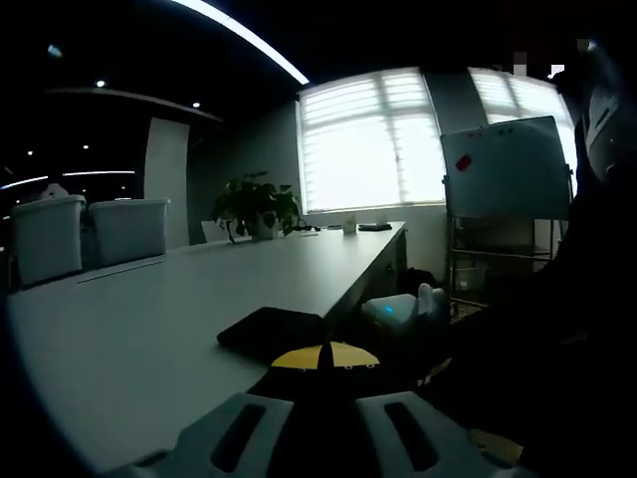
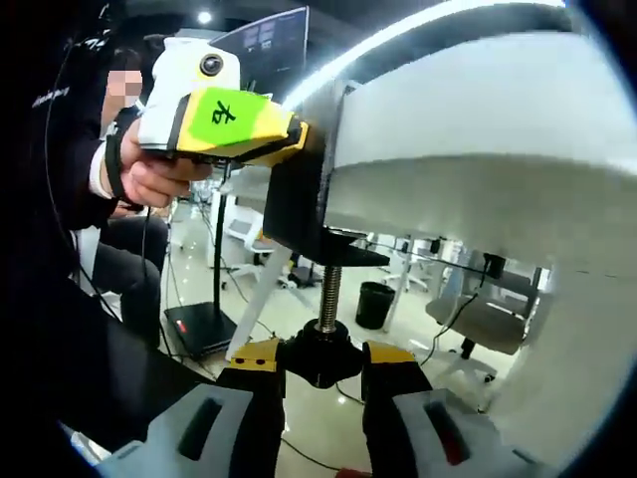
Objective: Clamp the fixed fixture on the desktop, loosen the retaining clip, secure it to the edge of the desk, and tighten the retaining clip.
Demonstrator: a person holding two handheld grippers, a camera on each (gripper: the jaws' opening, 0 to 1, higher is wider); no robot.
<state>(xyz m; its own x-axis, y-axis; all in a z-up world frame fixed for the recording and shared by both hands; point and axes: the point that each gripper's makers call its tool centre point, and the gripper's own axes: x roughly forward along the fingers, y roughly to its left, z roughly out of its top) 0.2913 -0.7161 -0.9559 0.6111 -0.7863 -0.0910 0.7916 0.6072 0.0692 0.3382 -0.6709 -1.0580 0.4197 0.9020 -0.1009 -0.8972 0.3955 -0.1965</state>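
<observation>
The black clamp fixture sits over the edge of the white desk, with its threaded screw hanging below. My right gripper is under the desk, its yellow-tipped jaws shut on the screw's black knob. Above, a hand holds my left gripper, yellow with a green label, shut on the top of the fixture. In the left gripper view the fixture's black top plate lies on the desk just ahead of my left gripper. My right gripper shows below the desk edge.
A potted plant and small items stand at the desk's far end. White chairs line its left side and a whiteboard stands to the right. Below are a black bin, an office chair and a seated person.
</observation>
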